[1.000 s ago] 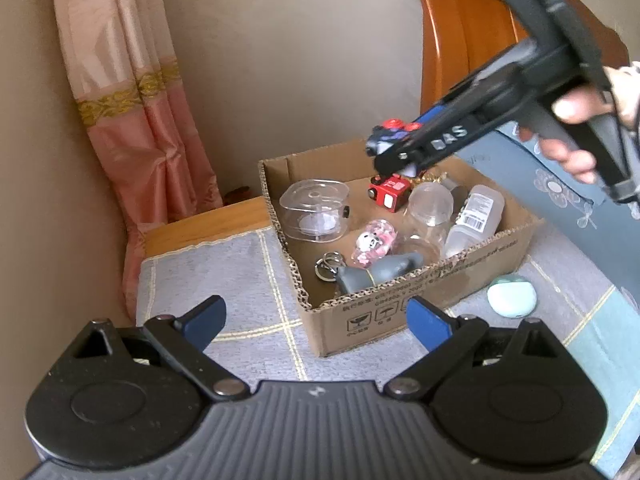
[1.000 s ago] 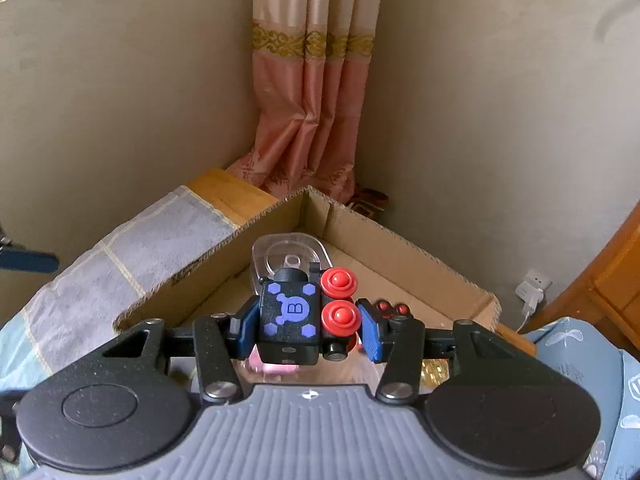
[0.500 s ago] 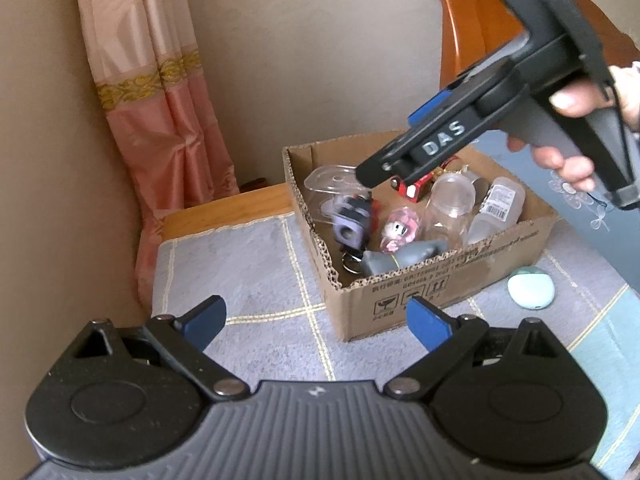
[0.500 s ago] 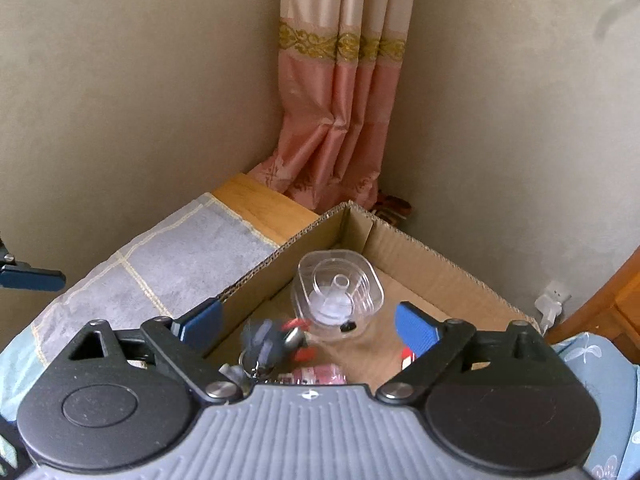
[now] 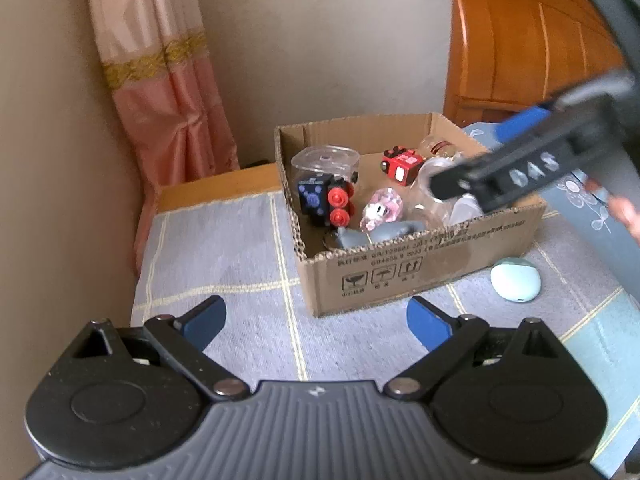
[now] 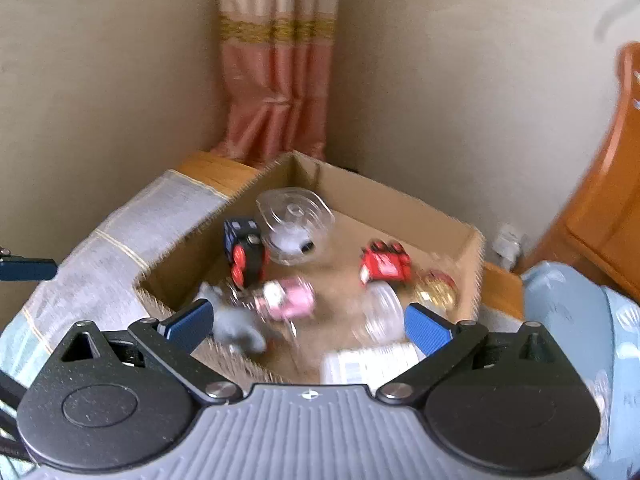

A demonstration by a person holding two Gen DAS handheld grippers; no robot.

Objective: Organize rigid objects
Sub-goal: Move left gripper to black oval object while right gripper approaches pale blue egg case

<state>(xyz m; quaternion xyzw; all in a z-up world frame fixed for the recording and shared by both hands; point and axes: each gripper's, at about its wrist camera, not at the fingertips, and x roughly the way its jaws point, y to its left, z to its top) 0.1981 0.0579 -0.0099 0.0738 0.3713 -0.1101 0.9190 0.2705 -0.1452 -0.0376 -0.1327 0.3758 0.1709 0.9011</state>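
Cardboard box [image 5: 420,268] holds your black cube [image 5: 324,200], so both grippers [image 5: 316,320] [image 6: 308,326] gape empty, leaving the mint pebble [image 5: 515,279] outside.

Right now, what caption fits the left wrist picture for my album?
Cardboard box full of toys, black fidget cube inside, mint egg-shaped case beside it on the cloth.

At the right of my left wrist view I read "DAS" in pale letters on the right gripper [image 5: 460,182]. Lower centre, the cardboard box [image 5: 404,270] front carries three black handling symbols under printed lines too small for me to read.
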